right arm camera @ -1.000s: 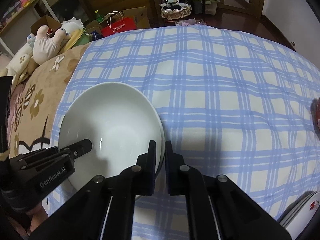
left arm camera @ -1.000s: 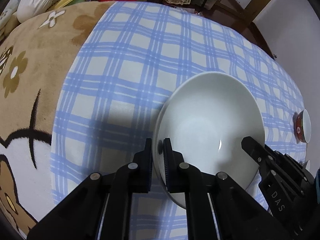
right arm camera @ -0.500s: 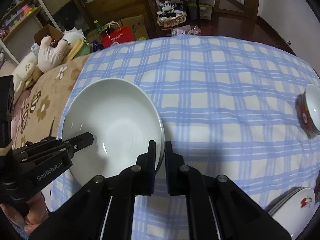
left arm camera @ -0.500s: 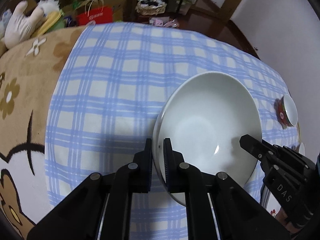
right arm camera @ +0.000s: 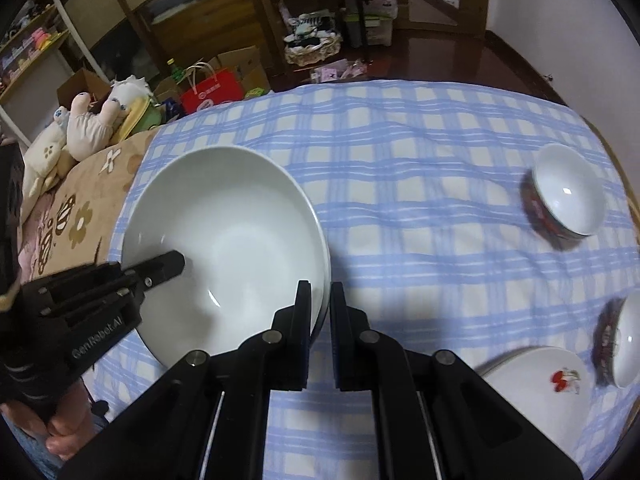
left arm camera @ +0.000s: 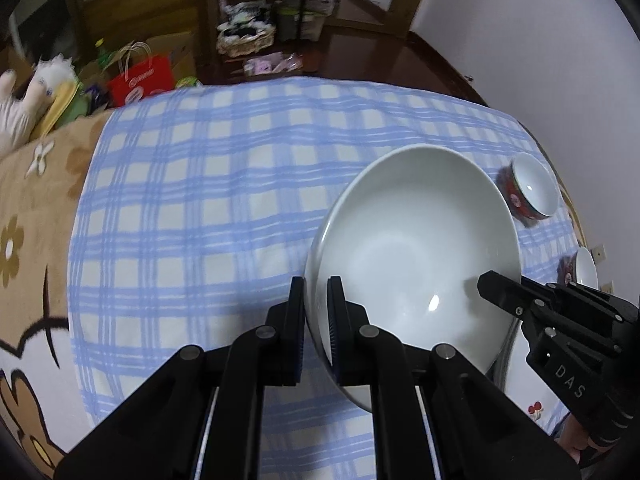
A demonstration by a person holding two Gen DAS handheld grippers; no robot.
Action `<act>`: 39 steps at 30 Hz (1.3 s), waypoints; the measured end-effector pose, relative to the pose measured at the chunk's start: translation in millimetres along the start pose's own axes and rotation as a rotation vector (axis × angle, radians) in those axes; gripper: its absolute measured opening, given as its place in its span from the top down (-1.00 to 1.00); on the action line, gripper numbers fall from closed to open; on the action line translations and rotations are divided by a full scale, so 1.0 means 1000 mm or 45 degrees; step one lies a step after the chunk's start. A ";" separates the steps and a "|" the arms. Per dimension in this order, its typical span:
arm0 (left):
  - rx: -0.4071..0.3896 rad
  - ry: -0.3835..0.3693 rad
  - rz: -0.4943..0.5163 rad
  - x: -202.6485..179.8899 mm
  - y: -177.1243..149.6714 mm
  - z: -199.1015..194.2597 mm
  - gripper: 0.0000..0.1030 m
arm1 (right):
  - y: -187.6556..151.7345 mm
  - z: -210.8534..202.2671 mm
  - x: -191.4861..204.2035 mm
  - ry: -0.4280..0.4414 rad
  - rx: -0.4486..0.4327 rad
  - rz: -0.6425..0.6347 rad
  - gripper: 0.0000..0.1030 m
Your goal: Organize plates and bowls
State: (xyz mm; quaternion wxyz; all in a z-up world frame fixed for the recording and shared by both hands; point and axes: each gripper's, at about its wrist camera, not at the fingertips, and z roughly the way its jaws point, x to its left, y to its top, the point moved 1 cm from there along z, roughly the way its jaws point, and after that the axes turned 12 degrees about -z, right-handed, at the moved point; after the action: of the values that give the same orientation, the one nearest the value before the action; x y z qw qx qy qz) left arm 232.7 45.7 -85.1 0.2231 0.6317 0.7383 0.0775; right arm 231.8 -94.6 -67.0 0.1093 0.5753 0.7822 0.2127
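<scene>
A large white deep bowl (left arm camera: 412, 240) (right arm camera: 232, 236) hangs above the blue checked cloth (left arm camera: 200, 200) (right arm camera: 420, 160), held by both rims. A second rim shows just under it, so it may be two stacked. My left gripper (left arm camera: 316, 284) (right arm camera: 176, 260) is shut on its left rim. On the opposite rim my right gripper (right arm camera: 320, 286) (left arm camera: 496, 286) is shut too. Two small red-patterned bowls (right arm camera: 568, 192) (right arm camera: 628, 344) (left arm camera: 532, 188) sit on the cloth to the right. A white plate with a cherry design (right arm camera: 536, 384) lies at the lower right.
A brown flowered blanket (left arm camera: 32, 184) (right arm camera: 76, 216) covers the surface left of the cloth. Stuffed toys (right arm camera: 92, 124) and a red paper bag (right arm camera: 212, 90) lie beyond its far edge. Wooden furniture and clutter stand on the dark floor behind; a white wall is at right.
Both grippers have risen and carried the white bowl toward the right. The small patterned bowls and the cherry plate have come into view on the right.
</scene>
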 end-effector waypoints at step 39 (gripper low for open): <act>0.170 -0.017 0.202 -0.071 -0.032 0.057 0.83 | -0.061 0.009 -0.078 -0.030 0.042 0.240 0.82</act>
State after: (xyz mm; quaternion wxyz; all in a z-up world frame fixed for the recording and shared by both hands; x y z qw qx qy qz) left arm 236.2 -38.2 -132.3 0.1788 0.7021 0.6881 0.0414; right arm 207.9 -181.5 -108.4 0.0883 0.6505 0.7268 0.2023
